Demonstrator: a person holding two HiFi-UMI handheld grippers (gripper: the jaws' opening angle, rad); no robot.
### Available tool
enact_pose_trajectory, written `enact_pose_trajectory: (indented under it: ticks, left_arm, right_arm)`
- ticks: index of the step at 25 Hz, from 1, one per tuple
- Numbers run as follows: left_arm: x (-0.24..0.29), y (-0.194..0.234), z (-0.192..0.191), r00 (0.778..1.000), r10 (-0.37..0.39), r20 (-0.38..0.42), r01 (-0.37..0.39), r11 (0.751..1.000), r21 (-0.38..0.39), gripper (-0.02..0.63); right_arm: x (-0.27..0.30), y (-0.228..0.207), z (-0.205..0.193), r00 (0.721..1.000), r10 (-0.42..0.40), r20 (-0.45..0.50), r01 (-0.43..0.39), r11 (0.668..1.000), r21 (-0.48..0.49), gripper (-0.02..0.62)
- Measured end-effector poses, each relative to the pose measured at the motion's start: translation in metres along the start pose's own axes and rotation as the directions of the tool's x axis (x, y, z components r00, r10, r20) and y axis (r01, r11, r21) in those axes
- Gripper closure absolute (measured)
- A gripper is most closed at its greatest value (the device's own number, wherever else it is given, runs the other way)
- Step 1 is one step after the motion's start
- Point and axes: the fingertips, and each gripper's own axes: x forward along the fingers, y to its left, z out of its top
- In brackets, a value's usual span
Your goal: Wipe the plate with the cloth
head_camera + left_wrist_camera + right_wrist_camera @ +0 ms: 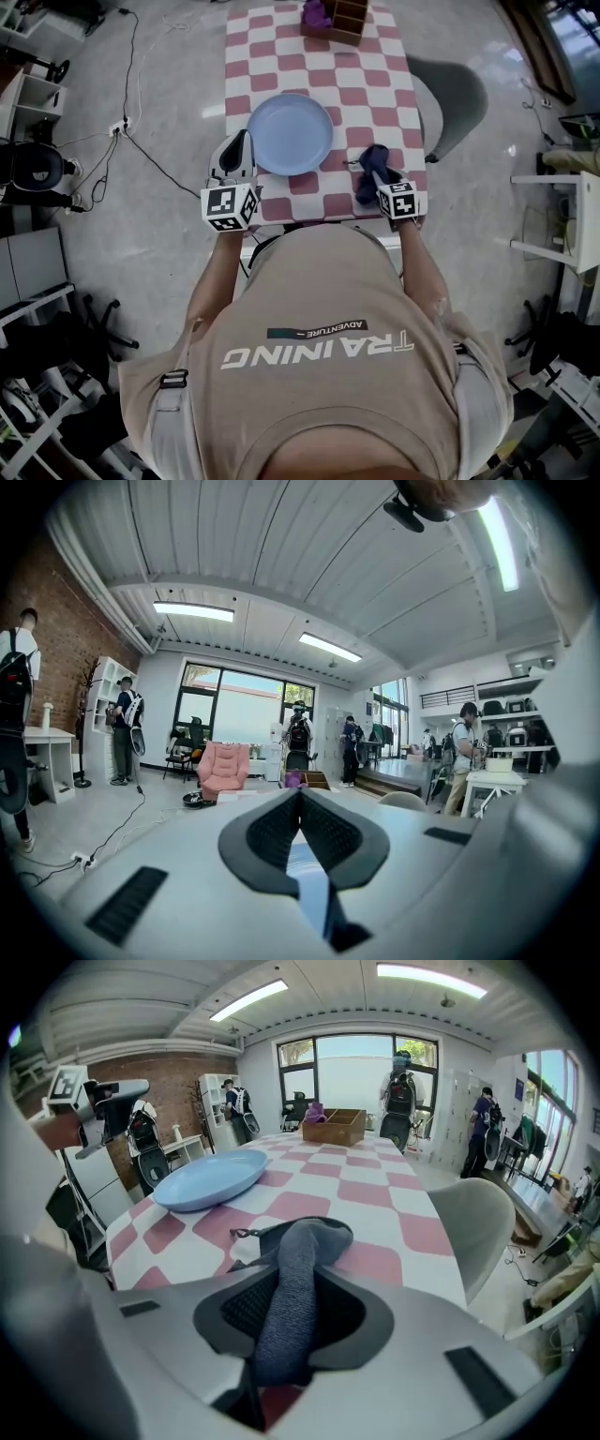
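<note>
Right claw (292, 1288): clenched on the cloth (298, 1251), with both pads pressed against a fold that runs up between them.
Cloth: dark blue-grey. The part not gripped lies bunched on the table (375, 98) just past the claw tips, on the near-right part of the top.
Cloth to plate (289, 134): near each other but apart, with a strip of checked cover showing between the cloth and the plate's near-right rim.
Right claw clearance: the table's right edge and near edge are both close. To the left and far side there is bare top.
Left claw (300, 794): tips brought together with nothing between the pads. The plate's pale blue shows through the slit behind the tips.
Left claw position: at the plate's left rim, near the table's left edge and close to level.
Plate: pale blue, round and lying flat on the near-left part of the table. Its left rim is near the table's left edge, and its near rim stands back from the near edge.
Far end: a wooden box (339, 21) holding a purple item (316, 13) stands well apart from the plate, with bare checked top between them.
Right of table: a grey chair (455, 94) stands beside the edge.
Left of table: open floor (178, 84) crossed by cables (141, 150).
</note>
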Motion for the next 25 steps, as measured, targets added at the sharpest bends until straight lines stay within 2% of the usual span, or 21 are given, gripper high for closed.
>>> enact_pose_trajectory:
  ticks: [4,8,11,18,21,25]
  left_arm:
    - [-0.010,0.005,0.000,1.000,0.021,-0.001,-0.021,1.000,0.001,0.591]
    - [-0.018,0.017,0.008,0.998,0.052,0.021,-0.052,0.999,0.001,0.591]
    - [-0.019,0.026,0.013,0.998,0.062,0.032,-0.062,0.998,0.003,0.591]
    - [-0.010,0.035,0.024,0.996,0.065,0.054,-0.066,0.998,0.013,0.591]
    - [-0.009,0.033,0.028,0.996,0.058,0.063,-0.060,0.998,0.021,0.591]
    - [-0.011,0.032,0.031,0.997,0.053,0.064,-0.055,0.998,0.031,0.591]
  right_arm:
    - [-0.015,0.000,0.030,0.997,-0.002,0.072,0.005,0.999,-0.032,0.478]
    - [-0.036,0.009,0.093,0.982,0.014,0.186,0.010,0.992,-0.126,0.480]
    - [-0.054,0.025,0.147,0.963,0.040,0.268,0.013,0.981,-0.192,0.482]
    - [-0.102,0.057,0.252,0.905,0.112,0.411,-0.017,0.974,-0.227,0.483]
    - [-0.104,0.066,0.266,0.890,0.146,0.431,-0.033,0.966,-0.257,0.483]
    - [-0.074,0.076,0.260,0.903,0.190,0.384,-0.083,0.957,-0.279,0.483]
